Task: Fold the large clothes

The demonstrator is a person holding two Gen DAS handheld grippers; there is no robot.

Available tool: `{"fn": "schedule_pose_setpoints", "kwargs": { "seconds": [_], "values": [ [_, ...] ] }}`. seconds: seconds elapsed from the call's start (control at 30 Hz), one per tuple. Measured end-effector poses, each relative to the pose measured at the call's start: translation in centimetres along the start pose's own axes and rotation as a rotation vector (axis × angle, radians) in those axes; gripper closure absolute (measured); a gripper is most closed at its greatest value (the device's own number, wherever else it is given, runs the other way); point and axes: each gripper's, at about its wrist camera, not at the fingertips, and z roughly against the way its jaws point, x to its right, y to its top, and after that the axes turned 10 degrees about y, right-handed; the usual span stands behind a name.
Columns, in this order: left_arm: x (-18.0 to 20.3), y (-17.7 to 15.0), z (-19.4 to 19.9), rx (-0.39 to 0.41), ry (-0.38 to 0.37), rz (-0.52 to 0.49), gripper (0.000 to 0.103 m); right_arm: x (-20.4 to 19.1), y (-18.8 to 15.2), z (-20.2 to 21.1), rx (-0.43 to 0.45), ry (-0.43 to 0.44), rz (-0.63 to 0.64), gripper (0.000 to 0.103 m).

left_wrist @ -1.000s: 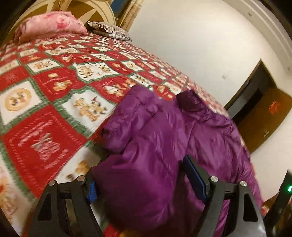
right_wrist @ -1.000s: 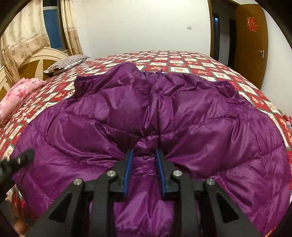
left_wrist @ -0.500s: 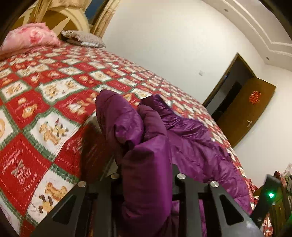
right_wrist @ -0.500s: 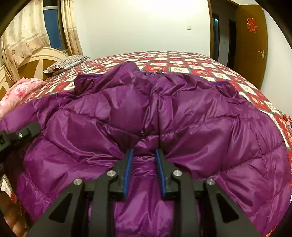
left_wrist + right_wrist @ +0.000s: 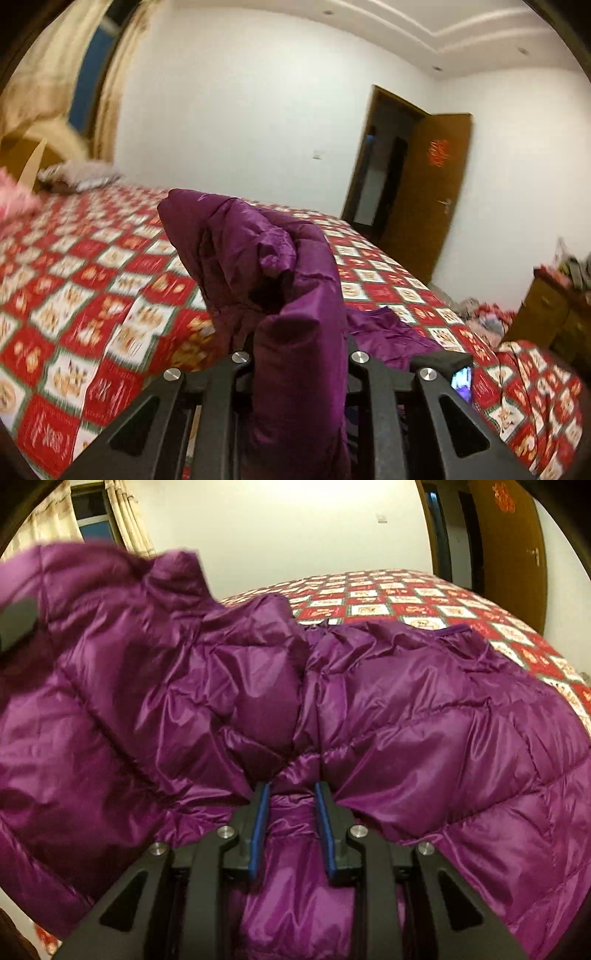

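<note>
The left tongs (image 5: 299, 354) have just been closing and now pinch a thick fold of the purple down jacket (image 5: 369, 716), holding that side up clear of the bed (image 5: 92, 295). The right tongs (image 5: 291, 812) clamp a bunched fold at the jacket's near middle edge, blue pads (image 5: 258, 823) pressed into the fabric. The rest of the jacket lies spread over the red-and-white patchwork bedspread (image 5: 424, 602). Beyond, a brown door (image 5: 428, 199) stands open.
</note>
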Motion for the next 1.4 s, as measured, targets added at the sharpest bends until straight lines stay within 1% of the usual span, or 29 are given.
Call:
{"fn": "schedule_pose_setpoints", "kwargs": {
  "seconds": [0.1, 0.17, 0.27, 0.37, 0.47, 0.6, 0.7, 0.83, 0.97, 1.1, 1.13, 1.27, 1.3, 1.33, 1.4],
  "values": [
    [1.8, 0.3, 0.3, 0.019, -0.017, -0.057, 0.083, 0.6, 0.5, 1.0, -0.009, 0.025, -0.011, 0.075],
    [2.8, 0.4, 0.3, 0.028, -0.024, -0.092, 0.083, 1.0, 0.7, 2.3, 0.009, 0.023, -0.014, 0.075],
    [4.6, 0.3, 0.4, 0.04, -0.047, -0.154, 0.083, 2.0, 1.1, 5.0, 0.05, -0.021, -0.008, 0.074],
    [6.5, 0.1, 0.4, 0.045, -0.082, -0.211, 0.083, 4.1, 1.2, 8.4, 0.107, -0.075, -0.026, 0.074],
    [8.7, -0.6, -0.1, 0.033, -0.128, -0.266, 0.083, 6.6, 1.0, 12.0, 0.166, -0.144, -0.051, 0.074],
    [11.9, -2.3, -1.1, 0.004, -0.18, -0.361, 0.083, 9.9, 0.7, 15.7, 0.213, -0.208, -0.1, 0.074],
    [13.8, -3.5, -1.6, -0.022, -0.213, -0.419, 0.083, 11.9, 0.6, 17.6, 0.238, -0.244, -0.139, 0.074],
    [16.0, -5.7, -2.2, -0.068, -0.261, -0.484, 0.083, 12.8, 0.3, 19.0, 0.251, -0.266, -0.16, 0.074],
    [17.6, -8.0, -2.8, -0.115, -0.296, -0.524, 0.083, 14.0, 0.4, 19.4, 0.258, -0.253, -0.185, 0.07],
    [18.2, -9.9, -3.5, -0.155, -0.33, -0.551, 0.083, 14.4, 0.1, 19.6, 0.253, -0.233, -0.189, 0.07],
    [18.3, -10.3, -3.7, -0.166, -0.339, -0.557, 0.083, 14.6, 0.1, 19.7, 0.255, -0.22, -0.188, 0.07],
    [19.0, -11.0, -4.2, -0.186, -0.351, -0.564, 0.083, 13.9, 1.6, 19.3, 0.258, -0.119, -0.141, 0.069],
    [19.0, -10.9, -4.3, -0.189, -0.351, -0.557, 0.083, 13.7, 2.2, 18.7, 0.236, -0.075, -0.12, 0.066],
    [18.9, -10.8, -4.4, -0.193, -0.348, -0.551, 0.083, 13.7, 2.7, 17.8, 0.209, -0.049, -0.111, 0.066],
    [18.7, -10.6, -4.2, -0.197, -0.334, -0.551, 0.083, 13.9, 3.3, 15.6, 0.14, -0.035, -0.105, 0.066]
  ]
}}
